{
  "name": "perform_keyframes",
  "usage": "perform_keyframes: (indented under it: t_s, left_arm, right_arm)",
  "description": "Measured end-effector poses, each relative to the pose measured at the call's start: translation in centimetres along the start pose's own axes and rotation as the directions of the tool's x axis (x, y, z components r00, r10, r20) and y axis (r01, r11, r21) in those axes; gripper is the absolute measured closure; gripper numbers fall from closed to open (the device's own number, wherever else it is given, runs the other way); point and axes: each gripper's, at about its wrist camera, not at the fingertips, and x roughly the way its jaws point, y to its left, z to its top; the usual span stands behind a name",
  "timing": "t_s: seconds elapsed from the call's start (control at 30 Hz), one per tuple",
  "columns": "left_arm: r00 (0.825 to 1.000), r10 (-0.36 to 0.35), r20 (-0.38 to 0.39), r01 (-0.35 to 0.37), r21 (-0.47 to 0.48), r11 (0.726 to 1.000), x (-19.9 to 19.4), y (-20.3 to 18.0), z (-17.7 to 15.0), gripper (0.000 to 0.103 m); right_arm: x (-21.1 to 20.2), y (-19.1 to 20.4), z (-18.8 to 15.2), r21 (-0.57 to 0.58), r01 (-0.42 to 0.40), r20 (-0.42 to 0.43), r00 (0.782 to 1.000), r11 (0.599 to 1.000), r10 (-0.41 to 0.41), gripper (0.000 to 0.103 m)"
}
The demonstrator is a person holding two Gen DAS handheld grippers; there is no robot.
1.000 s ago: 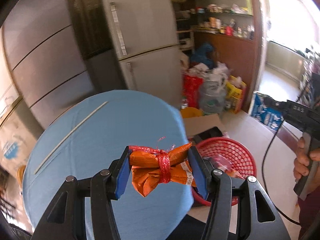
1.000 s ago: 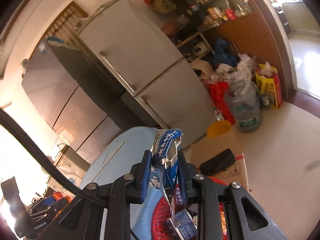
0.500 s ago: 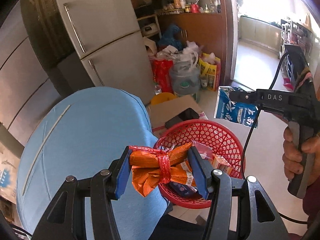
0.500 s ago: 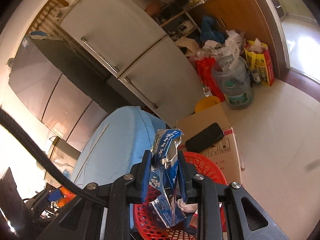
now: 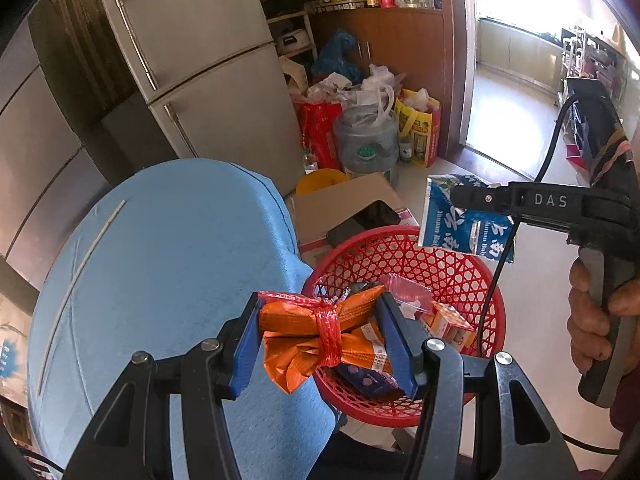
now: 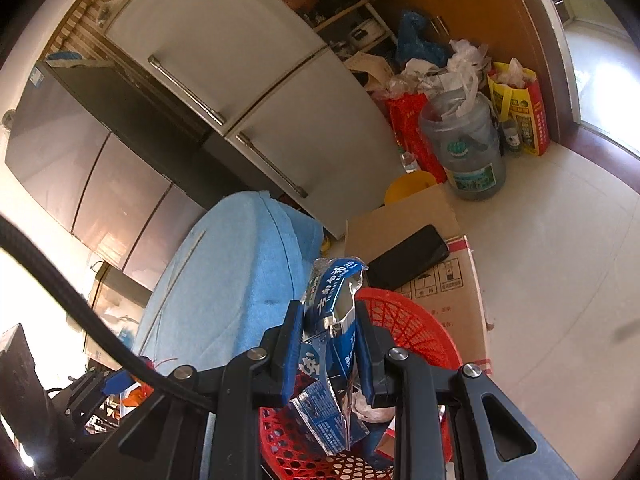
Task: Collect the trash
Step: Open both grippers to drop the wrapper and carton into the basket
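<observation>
while the left wrist view is showing the person's hand squeezing the right gripper from the side, the right wrist view is hiding that hand and only catching a sliver of the left gripper at its lower left edge. blue table cloth is filling the left side in both views, red basket is sitting just beside it on the floor, other trash lying inside. left gripper is standing partly open, clamping the orange wrapper bundle sideways between its blue pads, hanging over the cloth edge and basket rim. right gripper is nearly closed, pinching the blue foil packet upright between the fingers, above the basket.
</observation>
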Motion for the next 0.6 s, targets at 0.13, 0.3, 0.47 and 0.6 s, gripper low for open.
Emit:
perform_keyframes:
  t_s: [0.13, 0.3, 0.47, 0.6]
  left_arm:
    - [1.000, -0.012, -0.010, 0.012, 0.002, 1.000, 0.5, 0.0, -0.2, 0.045]
    - [0.999, -0.030, -0.010, 0.030, 0.002, 1.000, 0.8, 0.1, 0.0, 0.045]
    - [0.998, -0.057, -0.007, 0.057, 0.024, 0.998, 0.9, -0.4, 0.2, 0.044]
    - [0.998, -0.061, 0.001, 0.061, 0.044, 0.997, 0.5, -0.7, 0.2, 0.040]
  right_arm:
    - [0.5, -0.1, -0.2, 0.005, 0.005, -0.011, 1.000, 1.000, -0.005, 0.077]
    - [0.8, 0.0, -0.2, 0.007, 0.006, -0.021, 1.000, 1.000, -0.006, 0.077]
    - [1.1, 0.7, -0.4, -0.010, 0.016, -0.041, 0.999, 1.000, -0.016, 0.074]
    - [2.5, 1.3, -1.2, -0.036, 0.069, -0.137, 0.988, 0.997, -0.074, 0.074]
